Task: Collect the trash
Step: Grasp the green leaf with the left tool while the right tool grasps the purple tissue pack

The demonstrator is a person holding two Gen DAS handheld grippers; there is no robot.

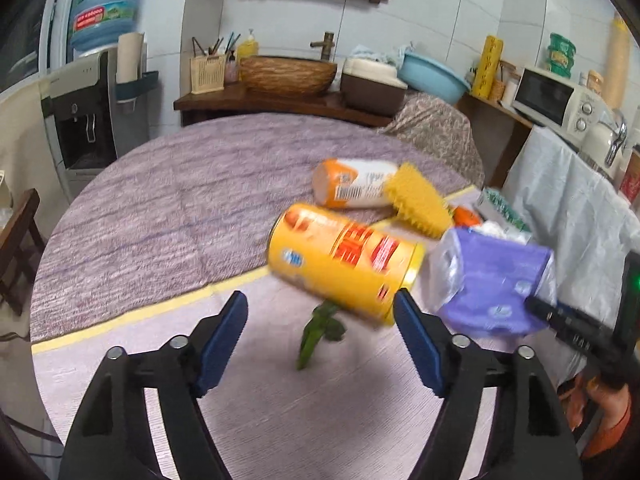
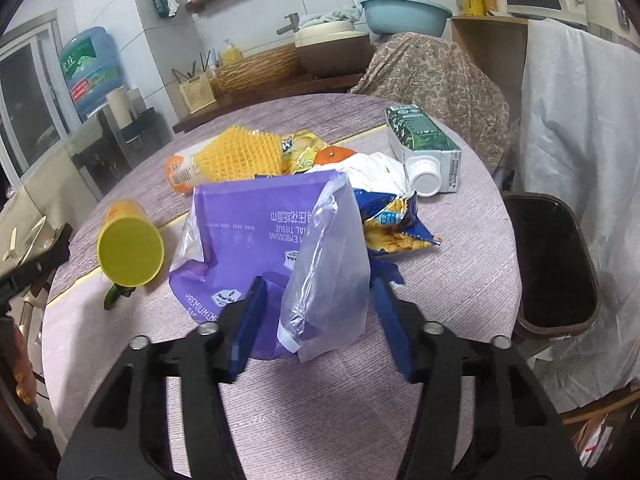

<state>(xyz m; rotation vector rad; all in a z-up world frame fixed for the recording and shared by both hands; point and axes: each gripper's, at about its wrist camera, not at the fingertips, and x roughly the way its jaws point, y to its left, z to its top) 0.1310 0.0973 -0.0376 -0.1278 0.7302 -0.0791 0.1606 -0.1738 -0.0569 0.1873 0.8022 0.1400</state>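
A pile of trash lies on the round table (image 1: 140, 208). A yellow can (image 1: 344, 264) lies on its side just beyond my open left gripper (image 1: 320, 312), with a green leaf scrap (image 1: 316, 336) under it. A purple tissue wrapper (image 2: 256, 232) stands between the fingers of my open right gripper (image 2: 316, 296); the jaws are around its lower part without pinching it. Behind it lie a blue-yellow snack bag (image 2: 396, 224), a yellow foam net (image 2: 244, 152), an orange-white tube (image 1: 352, 184) and a green-white carton (image 2: 428, 148). The yellow can also shows in the right wrist view (image 2: 130, 244).
A dark trash bin (image 2: 552, 264) stands at the table's right edge, beside a white cloth-covered piece (image 2: 580, 120). A water dispenser (image 1: 80, 112) stands at the left. A counter with a basket (image 1: 288, 74), basin and microwave (image 1: 556, 100) runs behind the table.
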